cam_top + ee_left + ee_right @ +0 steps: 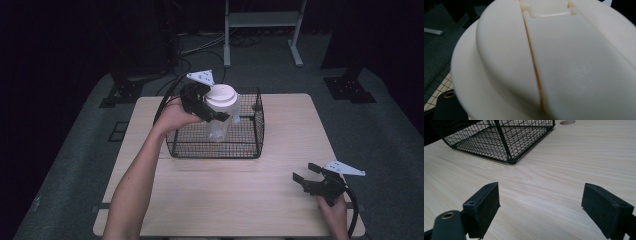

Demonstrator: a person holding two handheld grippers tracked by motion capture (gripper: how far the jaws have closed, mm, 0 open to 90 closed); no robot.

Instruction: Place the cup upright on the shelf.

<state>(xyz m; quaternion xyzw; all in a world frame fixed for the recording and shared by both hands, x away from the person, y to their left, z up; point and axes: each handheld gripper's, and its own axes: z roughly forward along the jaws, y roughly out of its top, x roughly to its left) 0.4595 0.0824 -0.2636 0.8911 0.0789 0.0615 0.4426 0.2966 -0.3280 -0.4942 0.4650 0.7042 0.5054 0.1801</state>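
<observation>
A clear plastic bottle [218, 126] with a wide white lid [220, 96] hangs upright over the black wire basket [215, 150] at the back middle of the wooden table [225, 195]. My left gripper [222, 117] is shut on the bottle just under the lid, coming in from the left. In the left gripper view the white lid [564, 62] sits very close, with basket mesh [439, 82] below it. My right gripper [303, 171] rests near the table's front right, open, with nothing between its fingers [484, 205]; the basket's corner [506, 157] lies ahead of it.
Bare wood lies between the basket and the table's front edge. A round hole [567, 122] is cut in the tabletop beyond the basket. On the grey floor behind stand a metal frame [260, 20] and dark stand bases [350, 87], with cables.
</observation>
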